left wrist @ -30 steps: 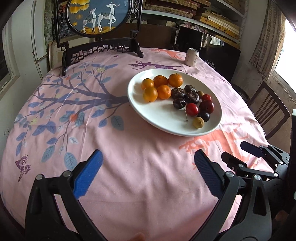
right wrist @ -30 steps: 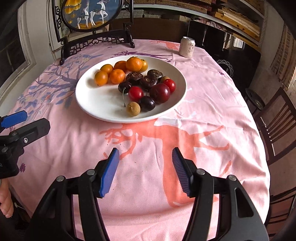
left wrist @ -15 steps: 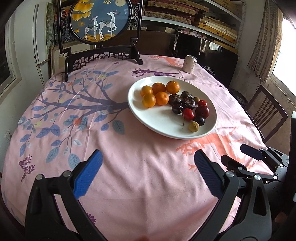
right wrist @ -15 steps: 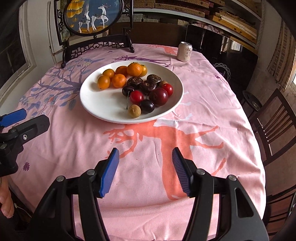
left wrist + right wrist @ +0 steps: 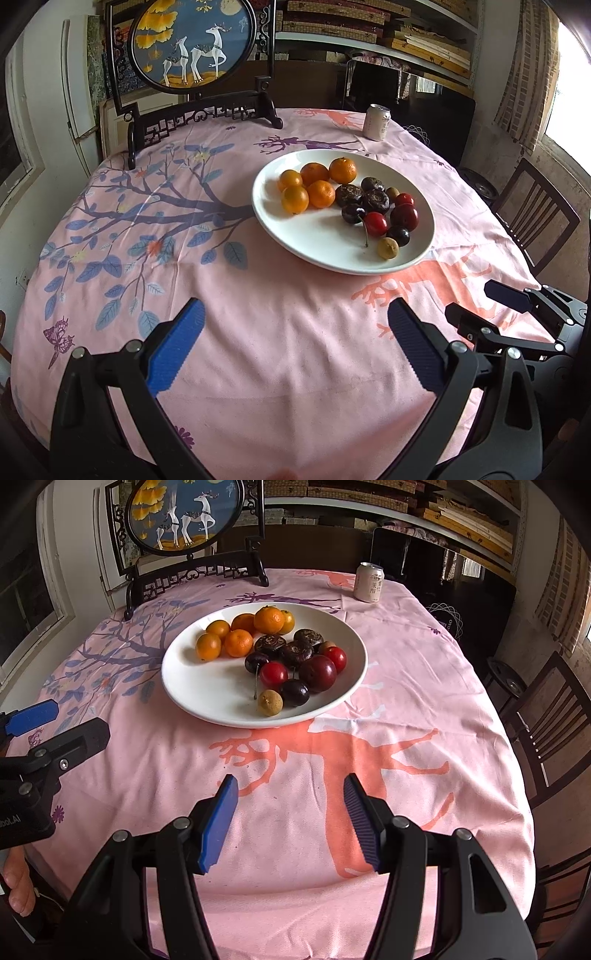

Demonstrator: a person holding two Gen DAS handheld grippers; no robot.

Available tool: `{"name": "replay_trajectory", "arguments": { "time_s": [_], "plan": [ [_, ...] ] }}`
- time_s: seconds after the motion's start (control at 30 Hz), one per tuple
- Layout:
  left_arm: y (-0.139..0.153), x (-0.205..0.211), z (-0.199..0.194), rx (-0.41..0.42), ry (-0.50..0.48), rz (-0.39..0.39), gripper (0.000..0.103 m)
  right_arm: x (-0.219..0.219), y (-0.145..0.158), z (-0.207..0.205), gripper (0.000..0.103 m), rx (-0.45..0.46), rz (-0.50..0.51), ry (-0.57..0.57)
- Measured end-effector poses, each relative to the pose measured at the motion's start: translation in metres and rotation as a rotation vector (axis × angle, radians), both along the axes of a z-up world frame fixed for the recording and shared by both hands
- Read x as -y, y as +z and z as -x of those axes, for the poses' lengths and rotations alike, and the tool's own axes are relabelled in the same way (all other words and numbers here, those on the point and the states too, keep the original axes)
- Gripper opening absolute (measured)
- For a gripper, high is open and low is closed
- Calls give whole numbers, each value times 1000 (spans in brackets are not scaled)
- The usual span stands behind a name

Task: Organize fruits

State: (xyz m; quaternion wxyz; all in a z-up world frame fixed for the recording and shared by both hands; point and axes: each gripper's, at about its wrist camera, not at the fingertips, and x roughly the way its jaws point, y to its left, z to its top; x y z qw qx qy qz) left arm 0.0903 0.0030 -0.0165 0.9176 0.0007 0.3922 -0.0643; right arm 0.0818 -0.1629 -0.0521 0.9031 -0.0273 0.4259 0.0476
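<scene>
A white plate (image 5: 280,229) (image 5: 207,698) sits mid-table on the pink cloth. It holds several oranges (image 5: 319,194) (image 5: 238,642), dark wrinkled fruits (image 5: 375,200) (image 5: 295,651), red and dark cherries (image 5: 375,223) (image 5: 273,674) and a tan longan (image 5: 387,247) (image 5: 269,702). My left gripper (image 5: 295,332) is open and empty, hovering over the cloth near the front edge. My right gripper (image 5: 290,805) is open and empty, short of the plate; it also shows at the right of the left wrist view (image 5: 491,314).
A drink can (image 5: 376,122) (image 5: 368,582) stands at the table's far side. A framed deer screen on a dark wooden stand (image 5: 195,55) (image 5: 184,524) stands at the far left. Wooden chairs (image 5: 535,218) (image 5: 550,716) stand right of the table. Shelves line the back wall.
Both grippers have drawn back and risen a little, so the plate looks smaller and farther. Both stay open and empty. The fruits have not moved.
</scene>
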Motion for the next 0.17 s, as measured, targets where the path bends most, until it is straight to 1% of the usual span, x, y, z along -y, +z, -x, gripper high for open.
{"name": "replay_trajectory", "arguments": {
  "time_s": [0.17],
  "plan": [
    [-1, 0, -1, -8, -3, 8, 101, 2, 0, -1, 60, -5, -16, 0]
  ]
}}
